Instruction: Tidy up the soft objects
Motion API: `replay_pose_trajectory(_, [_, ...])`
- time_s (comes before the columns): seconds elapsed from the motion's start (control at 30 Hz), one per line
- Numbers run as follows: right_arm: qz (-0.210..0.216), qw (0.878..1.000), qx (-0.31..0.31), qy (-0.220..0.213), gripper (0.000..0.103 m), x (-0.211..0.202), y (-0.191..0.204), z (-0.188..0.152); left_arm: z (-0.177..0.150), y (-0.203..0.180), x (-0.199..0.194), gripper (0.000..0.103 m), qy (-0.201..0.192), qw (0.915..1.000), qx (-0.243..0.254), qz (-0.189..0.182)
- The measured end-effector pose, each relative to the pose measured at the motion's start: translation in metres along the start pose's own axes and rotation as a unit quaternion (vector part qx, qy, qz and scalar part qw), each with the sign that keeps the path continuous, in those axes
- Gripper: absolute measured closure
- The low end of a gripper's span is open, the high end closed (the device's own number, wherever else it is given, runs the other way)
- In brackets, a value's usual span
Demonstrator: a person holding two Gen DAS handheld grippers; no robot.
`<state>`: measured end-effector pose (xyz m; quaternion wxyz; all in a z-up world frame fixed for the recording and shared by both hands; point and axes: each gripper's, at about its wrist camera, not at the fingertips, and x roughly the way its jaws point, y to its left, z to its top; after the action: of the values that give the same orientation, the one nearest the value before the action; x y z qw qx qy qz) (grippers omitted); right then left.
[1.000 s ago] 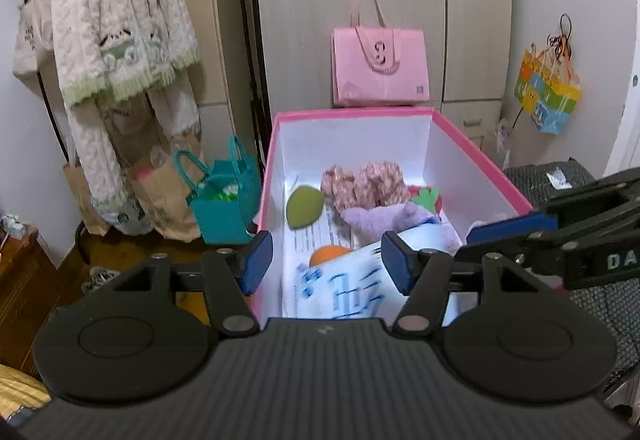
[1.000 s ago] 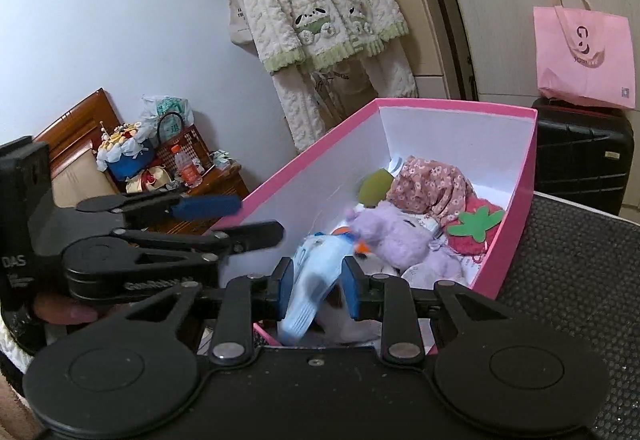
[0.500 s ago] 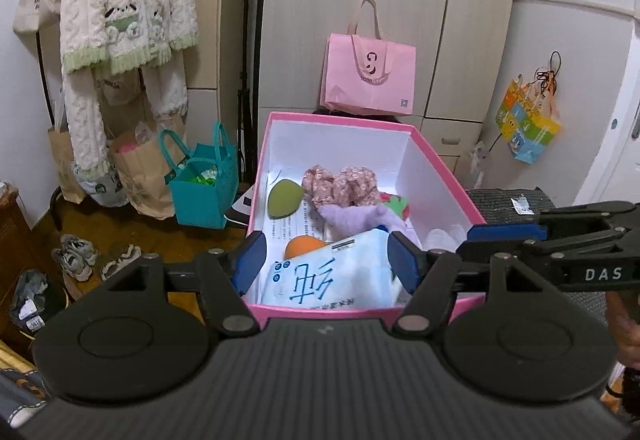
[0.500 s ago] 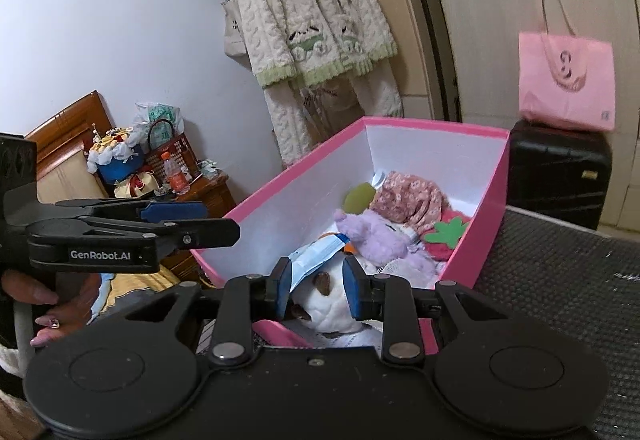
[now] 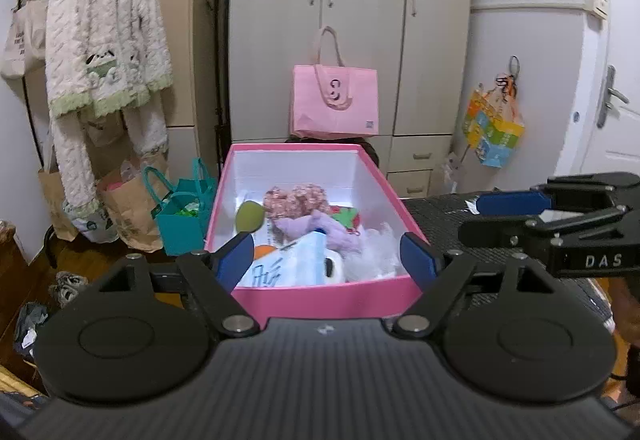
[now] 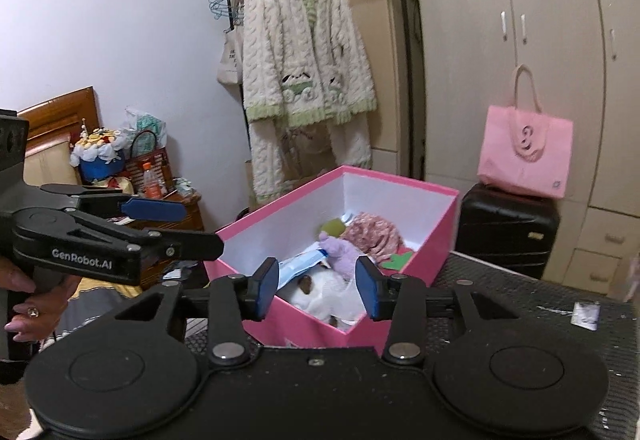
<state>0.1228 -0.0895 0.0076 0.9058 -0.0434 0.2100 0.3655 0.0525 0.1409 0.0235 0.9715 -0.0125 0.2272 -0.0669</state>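
Note:
A pink box [image 5: 324,303] with white inner walls stands on a dark mat. In it lie a blue-and-white tissue pack [image 5: 292,264], a purple plush [image 5: 316,226], a floral pink cloth [image 5: 298,198], a green sponge [image 5: 250,216], a red strawberry piece [image 5: 346,216] and a white plush [image 5: 372,252]. My left gripper [image 5: 326,262] is open and empty, held back from the box's near wall. My right gripper [image 6: 317,288] is open and empty at the box's near corner [image 6: 352,332]; the tissue pack [image 6: 298,266] and white plush [image 6: 324,292] lie beyond it.
A pink tote [image 5: 334,100] sits on a black suitcase [image 6: 506,228] by the wardrobe. A fleece robe [image 5: 102,52] hangs on a rack at left, above paper bags and a teal bag [image 5: 182,212]. The dark mat [image 6: 520,320] extends right of the box.
My right gripper has let go of the tissue pack, which now lies in the box, and has opened. Both grippers have pulled back and up from the box.

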Motion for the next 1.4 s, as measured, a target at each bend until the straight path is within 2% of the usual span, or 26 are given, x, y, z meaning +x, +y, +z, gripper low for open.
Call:
replay_pose_trajectory(0.27, [-0.027,1.000,0.000,-0.010,0.043,-0.027,-0.001,-0.005,0.001,-0.018,-0.020,0.016,-0.025,0.9996,0.004,-0.011])
replay_pose_trajectory(0.3, [-0.031,0.999,0.000,-0.011,0.037,-0.029,-0.001,-0.006,0.000,-0.019,-0.024,0.016,-0.036,0.9993,-0.002,-0.012])
replay_pose_trajectory(0.33, [-0.036,0.999,0.003,-0.012,0.027,-0.031,-0.001,-0.007,-0.001,-0.020,-0.026,0.016,-0.044,0.9989,-0.008,-0.012])
replay_pose_trajectory(0.37, [-0.043,0.999,0.008,-0.013,0.022,-0.033,-0.001,-0.009,-0.003,-0.022,-0.029,0.015,-0.050,0.9986,-0.015,-0.012])
replay_pose_trajectory(0.47, [-0.072,0.997,0.020,-0.014,0.019,-0.037,-0.003,-0.013,-0.007,-0.029,-0.031,0.012,-0.056,0.9980,-0.023,-0.019])
replay_pose_trajectory(0.53, [-0.094,0.995,0.024,-0.012,0.011,-0.039,-0.006,-0.016,-0.008,-0.033,-0.031,0.009,-0.059,0.9978,-0.024,-0.021])
replay_pose_trajectory(0.6, [-0.113,0.993,0.028,-0.013,0.009,-0.043,-0.008,-0.020,-0.009,-0.039,-0.032,0.004,-0.062,0.9977,-0.021,-0.016])
replay_pose_trajectory(0.7, [-0.156,0.987,0.042,-0.011,0.000,-0.048,-0.013,-0.021,-0.009,-0.044,-0.033,0.002,-0.059,0.9981,-0.020,0.000])
replay_pose_trajectory(0.8, [-0.214,0.975,0.064,-0.015,0.000,-0.054,-0.018,-0.022,-0.010,-0.047,-0.035,0.000,-0.061,0.9978,-0.022,0.015])
replay_pose_trajectory(0.9, [-0.256,0.964,0.073,-0.003,0.000,-0.059,-0.022,-0.019,-0.008,-0.050,-0.032,0.000,-0.056,0.9970,-0.023,0.048])
replay_pose_trajectory(1.03, [-0.254,0.964,0.077,-0.011,0.000,-0.070,-0.019,-0.021,-0.008,-0.058,-0.027,0.000,-0.035,0.9961,-0.004,0.081])
replay_pose_trajectory(1.2, [-0.259,0.962,0.084,-0.021,0.000,-0.084,-0.017,-0.023,-0.013,-0.066,-0.030,0.000,-0.034,0.9970,0.020,0.066])
replay_pose_trajectory(1.33, [-0.260,0.961,0.094,-0.020,0.000,-0.087,-0.018,-0.022,-0.014,-0.062,-0.031,0.000,-0.035,0.9973,-0.010,0.064])
replay_pose_trajectory(1.4, [-0.260,0.960,0.103,-0.022,0.000,-0.087,-0.017,-0.025,-0.016,-0.058,-0.031,0.000,-0.048,0.9964,-0.025,0.065])
